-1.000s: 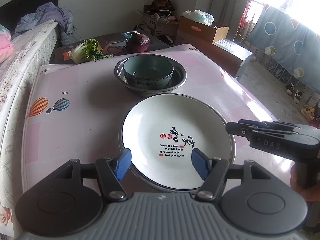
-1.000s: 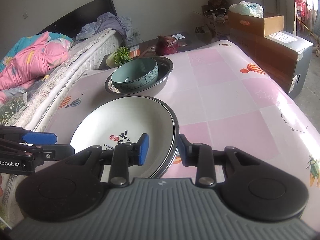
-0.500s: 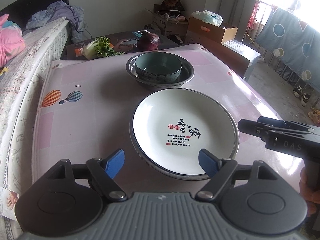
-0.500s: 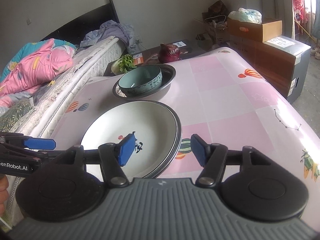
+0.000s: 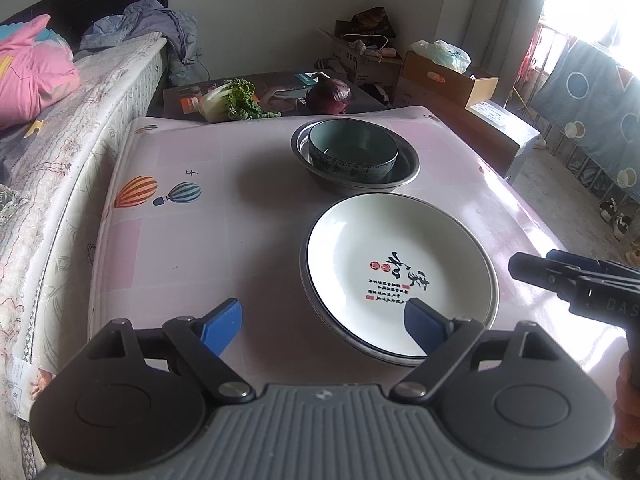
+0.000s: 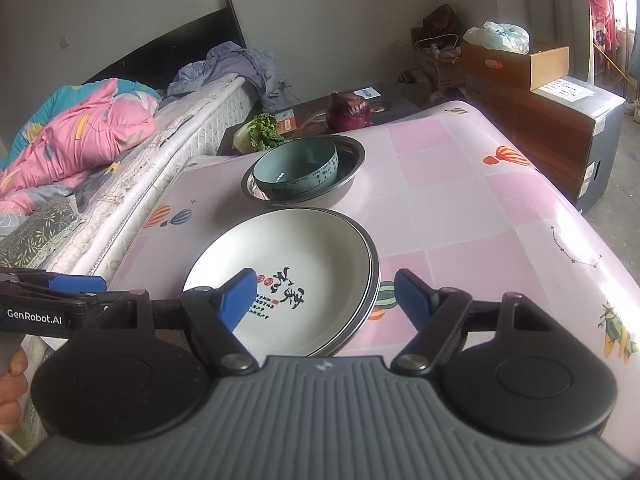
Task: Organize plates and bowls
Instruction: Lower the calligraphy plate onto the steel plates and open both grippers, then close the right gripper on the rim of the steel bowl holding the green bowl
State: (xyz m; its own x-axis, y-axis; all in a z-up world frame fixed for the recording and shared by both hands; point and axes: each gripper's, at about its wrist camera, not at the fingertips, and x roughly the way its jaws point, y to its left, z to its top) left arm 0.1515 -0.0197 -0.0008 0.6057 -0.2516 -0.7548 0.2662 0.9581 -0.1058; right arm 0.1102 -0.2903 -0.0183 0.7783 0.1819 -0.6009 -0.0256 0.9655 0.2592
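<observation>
Between the spread jaws of both grippers lies the white plate (image 5: 400, 264), ungripped.

White plate (image 5: 400, 264) w/ black-red script; teal bowl (image 5: 354, 152); pink checked tablecloth (image 5: 224, 216).

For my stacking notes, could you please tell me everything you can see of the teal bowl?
The teal bowl is round and deep, looks like glazed ceramic, with a plain blue-green inside and a band of small dark marks around its outer wall. It stands upright and looks empty, nested inside the metal basin at the far end of the pink table, beyond the white plate. Neither pair of tongs touches it.
</observation>
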